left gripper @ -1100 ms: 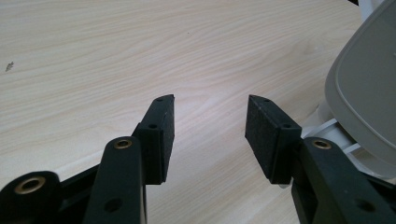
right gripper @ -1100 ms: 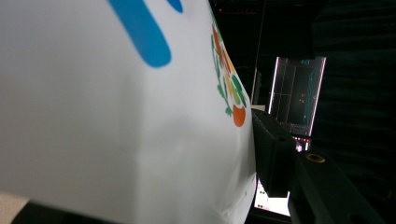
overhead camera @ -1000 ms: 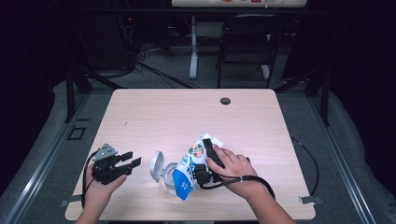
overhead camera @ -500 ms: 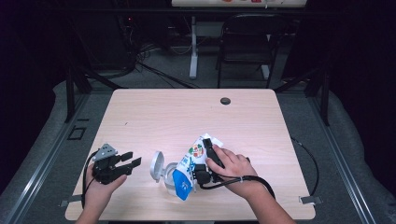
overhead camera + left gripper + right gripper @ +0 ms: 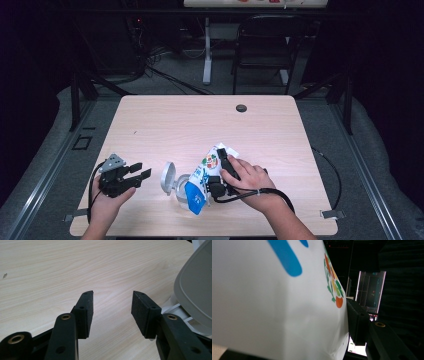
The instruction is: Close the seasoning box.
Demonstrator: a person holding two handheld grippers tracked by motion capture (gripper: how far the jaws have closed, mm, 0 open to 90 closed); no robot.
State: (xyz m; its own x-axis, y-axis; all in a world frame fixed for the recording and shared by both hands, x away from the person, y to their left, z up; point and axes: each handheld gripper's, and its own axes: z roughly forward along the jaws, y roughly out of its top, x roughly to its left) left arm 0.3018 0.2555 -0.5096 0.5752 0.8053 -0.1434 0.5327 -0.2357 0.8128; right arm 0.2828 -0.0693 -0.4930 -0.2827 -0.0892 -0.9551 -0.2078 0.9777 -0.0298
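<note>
wipes pack, soft glossy white-and-blue plastic, lies at the table's near edge, clamped between your right gripper's jaws; its rounded grey flip lid stands open leftward, beside your left gripper, jaws wide, empty

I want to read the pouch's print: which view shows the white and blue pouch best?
The high view: the whole pouch shows, held in the right gripper over a grey container. The right gripper view shows a close white patch beside one jaw.
</note>
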